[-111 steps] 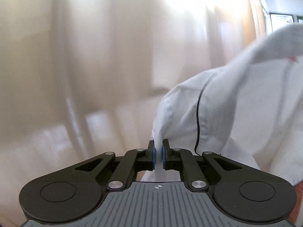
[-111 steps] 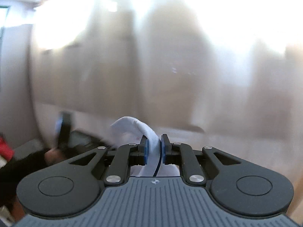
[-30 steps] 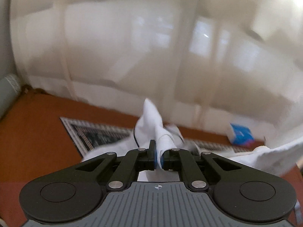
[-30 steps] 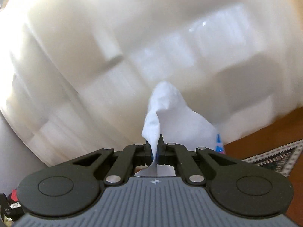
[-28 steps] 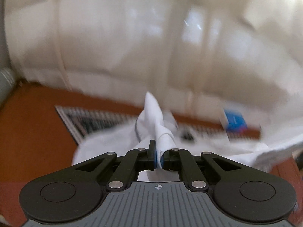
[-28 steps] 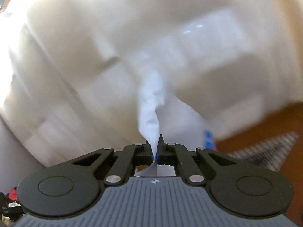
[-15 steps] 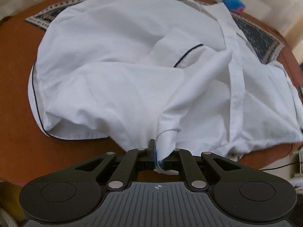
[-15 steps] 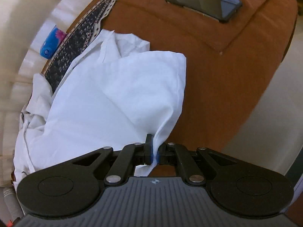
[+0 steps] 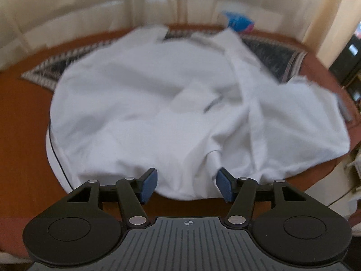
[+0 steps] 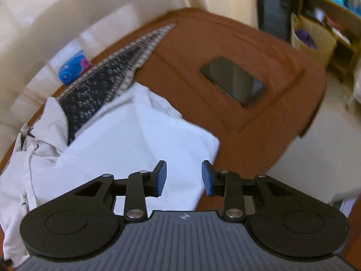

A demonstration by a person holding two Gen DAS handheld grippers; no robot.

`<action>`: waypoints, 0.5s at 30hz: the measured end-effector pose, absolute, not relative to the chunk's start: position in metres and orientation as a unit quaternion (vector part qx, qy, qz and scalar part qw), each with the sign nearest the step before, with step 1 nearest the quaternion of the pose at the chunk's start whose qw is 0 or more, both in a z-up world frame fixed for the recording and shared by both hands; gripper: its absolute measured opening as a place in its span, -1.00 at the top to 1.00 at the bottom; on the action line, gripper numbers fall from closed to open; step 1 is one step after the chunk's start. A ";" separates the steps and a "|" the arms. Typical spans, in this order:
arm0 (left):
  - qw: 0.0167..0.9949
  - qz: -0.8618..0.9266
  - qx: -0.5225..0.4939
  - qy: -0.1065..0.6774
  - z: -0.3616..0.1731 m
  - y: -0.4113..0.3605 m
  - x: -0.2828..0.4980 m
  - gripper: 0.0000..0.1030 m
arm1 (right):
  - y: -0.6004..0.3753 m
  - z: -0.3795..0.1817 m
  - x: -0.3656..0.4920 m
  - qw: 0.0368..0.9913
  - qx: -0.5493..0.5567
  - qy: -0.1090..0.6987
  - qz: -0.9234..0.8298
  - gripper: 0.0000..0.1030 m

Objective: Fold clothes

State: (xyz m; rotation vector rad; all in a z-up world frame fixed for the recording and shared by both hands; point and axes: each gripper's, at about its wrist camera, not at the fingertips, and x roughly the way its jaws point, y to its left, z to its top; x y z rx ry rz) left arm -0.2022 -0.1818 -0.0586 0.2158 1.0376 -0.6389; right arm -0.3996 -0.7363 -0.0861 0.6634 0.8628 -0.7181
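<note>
— What is on the surface (image 9: 24, 113)?

— A white garment (image 9: 158, 113), rumpled and spread wide over the brown cover, its far part lying across a dark patterned runner (image 10: 106, 76). A thin dark piping line shows along the garment's left edge and again near the middle folds.

— And the two tools?

— The left hand-held gripper (image 9: 186, 184) hangs just above the garment's near hem, jaws opening, blue pads (image 9: 149, 184) standing wide apart; the hem bulges up between them, but neither pad presses on it. The right hand-held gripper (image 10: 183, 178) is over the garment's right corner, near the surface's front edge. Its jaws are opening too, narrower than the left pair, with white cloth seen in the gap and nothing pinched.

— Anything else lying about?

— A black phone (image 10: 233, 80) sits face-up on the brown cover, well apart from the garment. A blue packet (image 10: 72, 67) rests at the far side beside the runner, against pale curtains (image 9: 67, 6). A wicker basket (image 10: 313, 38) stands on the floor beyond the surface.
</note>
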 end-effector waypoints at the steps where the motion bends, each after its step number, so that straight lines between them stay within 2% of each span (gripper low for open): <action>1: 0.821 -0.298 0.093 0.478 -0.050 -0.183 -0.200 -0.50 | -0.738 -0.084 -0.394 0.800 0.304 0.401 -0.327 0.25; 4: 0.839 -0.290 0.069 0.455 -0.027 -0.191 -0.191 -0.55 | -0.745 -0.086 -0.369 0.814 0.290 0.402 -0.303 0.20; 6: 0.850 -0.282 0.063 0.441 -0.019 -0.205 -0.182 -0.55 | -0.752 -0.092 -0.349 0.822 0.278 0.406 -0.287 0.04; 10: 0.869 -0.254 0.077 0.417 -0.019 -0.254 -0.162 -0.57 | -0.775 -0.104 -0.304 0.834 0.253 0.422 -0.250 0.03; 15: 0.875 -0.215 0.056 0.430 -0.039 -0.345 -0.130 -0.57 | -0.796 -0.103 -0.234 0.857 0.249 0.423 -0.157 0.02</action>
